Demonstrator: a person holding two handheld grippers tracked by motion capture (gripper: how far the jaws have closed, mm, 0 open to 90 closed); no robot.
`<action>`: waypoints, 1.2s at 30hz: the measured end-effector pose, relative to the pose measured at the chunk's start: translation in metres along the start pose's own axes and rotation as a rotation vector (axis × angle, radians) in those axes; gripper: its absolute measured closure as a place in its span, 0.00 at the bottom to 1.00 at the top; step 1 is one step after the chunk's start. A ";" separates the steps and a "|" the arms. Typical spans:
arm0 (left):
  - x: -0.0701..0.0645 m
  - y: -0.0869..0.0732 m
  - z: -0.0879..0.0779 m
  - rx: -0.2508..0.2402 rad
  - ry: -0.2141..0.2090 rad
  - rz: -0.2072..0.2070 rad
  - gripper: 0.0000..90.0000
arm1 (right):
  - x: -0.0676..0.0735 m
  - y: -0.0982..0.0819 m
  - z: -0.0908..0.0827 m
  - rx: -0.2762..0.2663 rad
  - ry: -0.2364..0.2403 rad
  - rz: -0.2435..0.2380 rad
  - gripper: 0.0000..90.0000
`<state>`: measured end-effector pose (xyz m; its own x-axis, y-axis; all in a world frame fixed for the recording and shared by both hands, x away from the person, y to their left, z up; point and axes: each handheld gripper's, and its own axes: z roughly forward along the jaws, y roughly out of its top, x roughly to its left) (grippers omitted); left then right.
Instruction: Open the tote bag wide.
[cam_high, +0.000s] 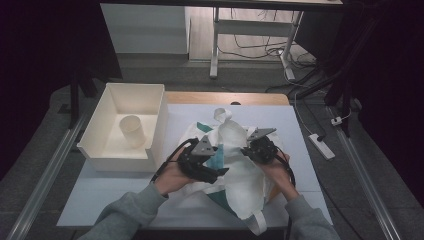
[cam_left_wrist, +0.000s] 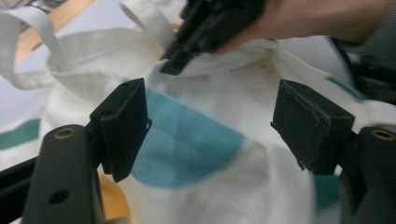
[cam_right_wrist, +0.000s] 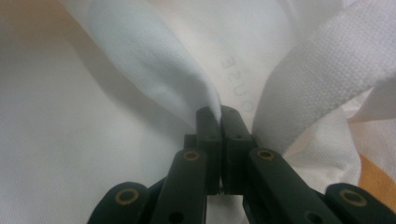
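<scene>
Grippers, two, at one white bag (cam_high: 235, 165); one cup (cam_high: 132, 131).

Dim, dark-cornered high view with a lit centre; both gripper views soft and blurred up close.

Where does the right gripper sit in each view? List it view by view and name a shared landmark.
High view: right gripper right of centre, on the white tote bag.
Left gripper view: top centre, its tip biting the bag's rim.
Right gripper view: bottom centre, jaws shut on white fabric.
Shared landmark: the bag's white fabric; its teal patch marks two views.
</scene>
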<state>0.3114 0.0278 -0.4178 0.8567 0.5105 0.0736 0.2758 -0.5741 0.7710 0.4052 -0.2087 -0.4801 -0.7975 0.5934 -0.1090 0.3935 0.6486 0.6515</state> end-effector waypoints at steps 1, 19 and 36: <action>0.002 0.001 0.007 0.020 0.002 -0.014 0.30 | 0.000 0.000 0.000 0.000 0.000 0.001 0.98; 0.025 -0.051 0.006 0.128 -0.035 -0.095 1.00 | -0.001 0.003 -0.012 -0.023 0.002 -0.030 0.98; 0.036 -0.055 -0.071 -0.093 -0.085 -0.176 1.00 | -0.066 0.029 -0.038 -0.129 0.043 0.221 0.98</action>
<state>0.2961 0.1234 -0.4129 0.8336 0.5397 -0.1180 0.3867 -0.4175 0.8223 0.4515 -0.2474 -0.4257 -0.7182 0.6915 0.0772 0.5011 0.4371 0.7469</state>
